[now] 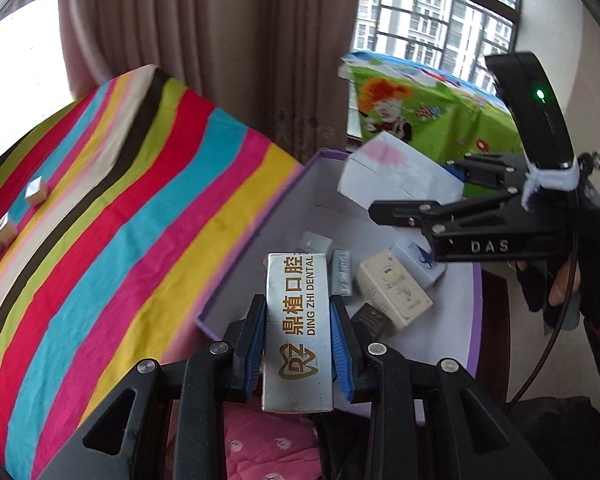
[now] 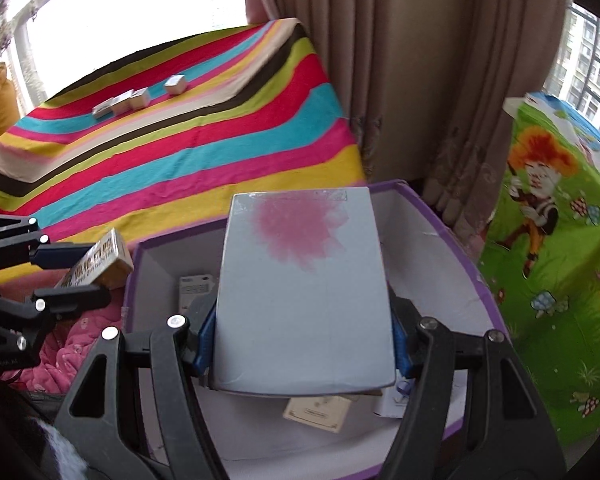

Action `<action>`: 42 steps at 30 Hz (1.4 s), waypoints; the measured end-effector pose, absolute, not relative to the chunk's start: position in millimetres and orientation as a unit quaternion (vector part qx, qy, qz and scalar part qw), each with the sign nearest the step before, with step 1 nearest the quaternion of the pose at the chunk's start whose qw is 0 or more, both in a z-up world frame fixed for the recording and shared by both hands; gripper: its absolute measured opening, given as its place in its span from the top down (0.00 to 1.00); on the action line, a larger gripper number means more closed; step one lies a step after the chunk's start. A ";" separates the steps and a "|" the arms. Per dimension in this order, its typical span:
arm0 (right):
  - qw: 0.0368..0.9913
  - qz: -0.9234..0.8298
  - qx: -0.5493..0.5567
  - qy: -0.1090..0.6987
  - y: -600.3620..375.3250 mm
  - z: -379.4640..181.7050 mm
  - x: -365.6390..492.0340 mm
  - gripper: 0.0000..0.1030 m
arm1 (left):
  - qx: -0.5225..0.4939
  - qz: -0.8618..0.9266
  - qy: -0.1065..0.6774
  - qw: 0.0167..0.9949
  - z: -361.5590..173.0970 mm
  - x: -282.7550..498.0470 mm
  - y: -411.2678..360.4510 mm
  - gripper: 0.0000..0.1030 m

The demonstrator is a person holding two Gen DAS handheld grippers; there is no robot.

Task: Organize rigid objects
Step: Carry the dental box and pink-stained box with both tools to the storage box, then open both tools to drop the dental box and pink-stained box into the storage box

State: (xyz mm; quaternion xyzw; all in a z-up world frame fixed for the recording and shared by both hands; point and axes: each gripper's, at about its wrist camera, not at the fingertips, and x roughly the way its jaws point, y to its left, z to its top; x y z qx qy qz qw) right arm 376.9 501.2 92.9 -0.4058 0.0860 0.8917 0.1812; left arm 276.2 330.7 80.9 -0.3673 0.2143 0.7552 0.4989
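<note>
Gripping a narrow silver carton printed "DING ZHI DENTAL" (image 1: 298, 332), the left gripper (image 1: 299, 344) has its jaws closed on the carton's long sides, blue pads (image 1: 257, 344) pressed flat against it. The carton runs lengthwise between the jaws and juts out past their tips, its far end over the near edge of a purple-rimmed white box (image 1: 256, 240). Beyond the jaws' tips, inside that box, lie several small cartons: a cream one (image 1: 394, 294), a grey one (image 1: 342, 272), a dark one (image 1: 370, 320) and a white-and-blue one (image 1: 418, 258).

The right gripper (image 2: 302, 336) holds a larger pale-blue box with a pink blotch (image 2: 306, 292). Its jaws stand fairly wide, closed on the box's two side edges, and the box fills the whole gap and reaches well past the tips. It hangs over the purple-rimmed box's interior (image 2: 432, 248); under it, near the jaws, a cream carton (image 2: 316, 412) and a white one (image 2: 196, 286) show on the box floor.

Seen from the right wrist, the left gripper is off to the left of the right jaws, its carton above the box's left wall. Far beyond both sets of jaws, a striped blanket (image 2: 204, 148) covers the surface, with a row of small silver cartons (image 2: 140, 98) near its far edge. A gloved hand (image 1: 560, 284) grips the right gripper's handle.
</note>
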 end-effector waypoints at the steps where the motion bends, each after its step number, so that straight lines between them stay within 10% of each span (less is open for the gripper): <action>1: 0.188 0.891 -0.405 0.088 504.8 92.8 380.4 0.33 | -0.367 0.752 0.219 0.503 80.2 278.4 335.6 0.70; 35: 0.249 0.889 -0.370 0.107 553.7 97.6 383.3 0.32 | -0.347 0.750 0.204 0.525 83.4 278.5 387.9 0.68; 38: 0.255 0.880 -0.384 0.110 557.3 88.0 374.3 0.26 | -0.343 0.752 0.193 0.528 79.0 274.3 385.8 0.18; 42: 0.267 0.865 -0.406 0.129 561.3 76.6 367.2 0.22 | -0.324 0.779 0.181 0.505 73.6 262.7 370.3 0.13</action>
